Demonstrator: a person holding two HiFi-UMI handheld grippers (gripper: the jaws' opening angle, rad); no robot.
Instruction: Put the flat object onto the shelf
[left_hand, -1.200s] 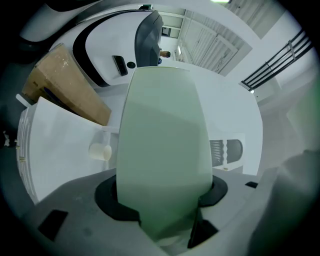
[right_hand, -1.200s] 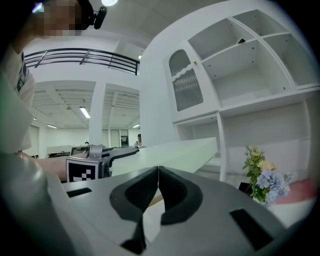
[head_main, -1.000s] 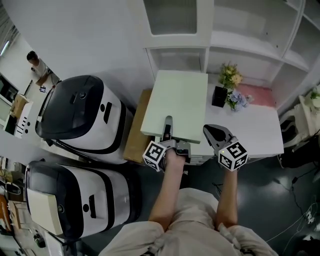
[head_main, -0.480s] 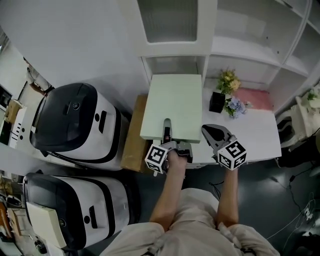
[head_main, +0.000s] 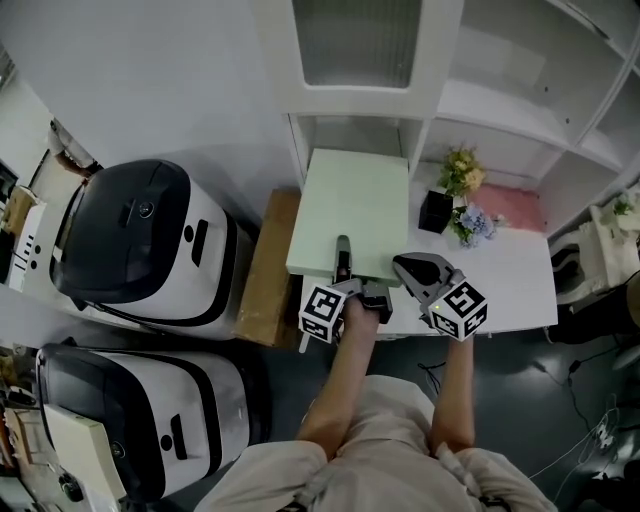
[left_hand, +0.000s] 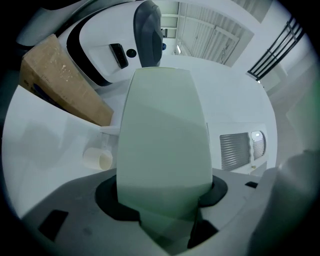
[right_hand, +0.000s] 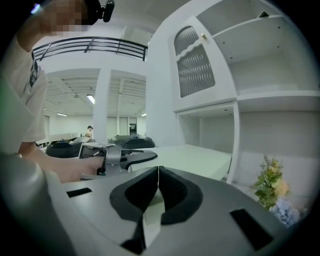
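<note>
A pale green flat board (head_main: 352, 210) is held level above the white table (head_main: 500, 270), its far edge close to the low opening of the white shelf unit (head_main: 355, 130). My left gripper (head_main: 343, 268) is shut on the board's near edge. In the left gripper view the board (left_hand: 162, 145) fills the space between the jaws. My right gripper (head_main: 408, 267) hangs just right of the board, shut and holding nothing. In the right gripper view the jaws (right_hand: 158, 192) meet, with the board (right_hand: 192, 157) and the left gripper (right_hand: 117, 159) to the left.
A black vase of flowers (head_main: 455, 190) stands right of the board, with a pink mat (head_main: 515, 205) behind it. A brown cardboard box (head_main: 263, 270) leans at the table's left edge. Two large black-and-white machines (head_main: 135, 240) sit on the floor at left.
The board and left gripper have moved slightly forward, toward the shelf opening. The right gripper has shifted a little left, closer to the board.
</note>
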